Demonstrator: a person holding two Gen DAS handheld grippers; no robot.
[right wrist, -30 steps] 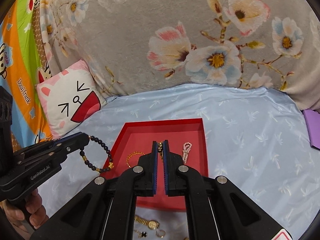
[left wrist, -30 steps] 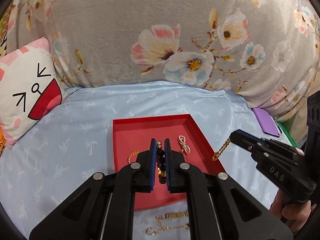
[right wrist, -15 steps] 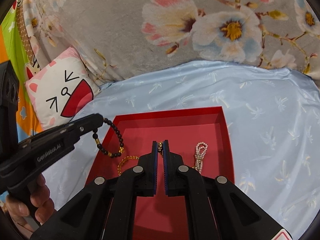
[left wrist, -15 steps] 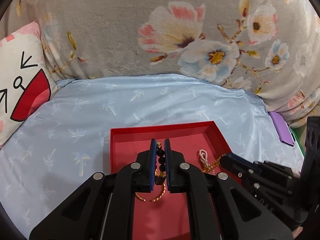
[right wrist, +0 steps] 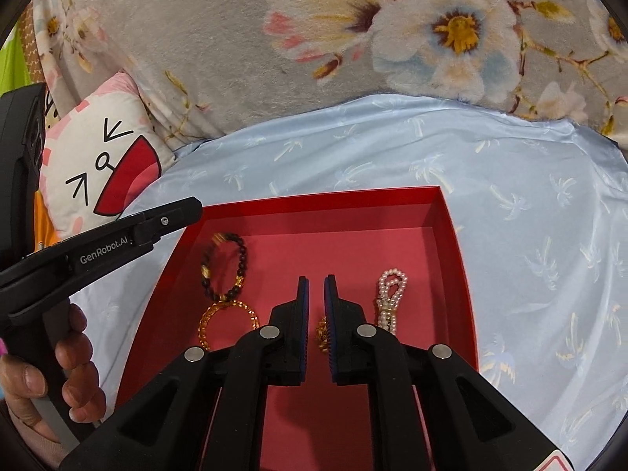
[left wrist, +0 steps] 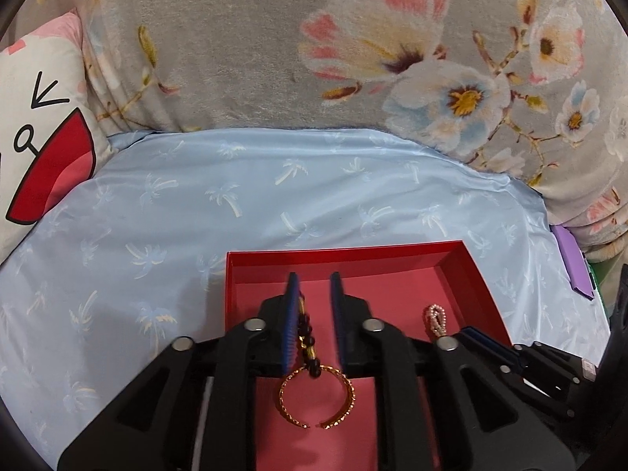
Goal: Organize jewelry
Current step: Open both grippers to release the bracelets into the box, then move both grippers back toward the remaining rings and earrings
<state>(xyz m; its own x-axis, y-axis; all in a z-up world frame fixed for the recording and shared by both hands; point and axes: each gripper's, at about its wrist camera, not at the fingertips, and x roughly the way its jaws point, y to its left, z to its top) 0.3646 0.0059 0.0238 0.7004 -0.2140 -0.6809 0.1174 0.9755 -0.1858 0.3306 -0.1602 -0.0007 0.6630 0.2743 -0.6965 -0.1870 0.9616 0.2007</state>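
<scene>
The red tray (left wrist: 345,257) lies on the pale blue sheet and both grippers are down inside it. My left gripper (left wrist: 314,276) has its jaws opening; the dark bead bracelet (left wrist: 306,333) shows between them beside the left pad. In the right wrist view that bracelet (right wrist: 223,271) lies flat on the tray floor, just clear of the left gripper (right wrist: 194,206). Its lower end touches a gold open bangle (right wrist: 227,322). My right gripper (right wrist: 316,280) has its jaws opening a little, with a gold chain (right wrist: 322,331) heaped between them by the right pad. A pearl piece (right wrist: 388,298) lies to its right.
A cartoon-face cushion (right wrist: 102,168) sits at the left and a grey floral blanket (left wrist: 274,59) rises behind the sheet. A purple box (left wrist: 573,263) lies at the sheet's right edge. A person's hand (right wrist: 74,373) holds the left gripper's handle.
Both grippers came forward and down into the tray. The left jaws parted and the bead bracelet now rests on the tray floor. The right jaws parted slightly around the gold chain.
</scene>
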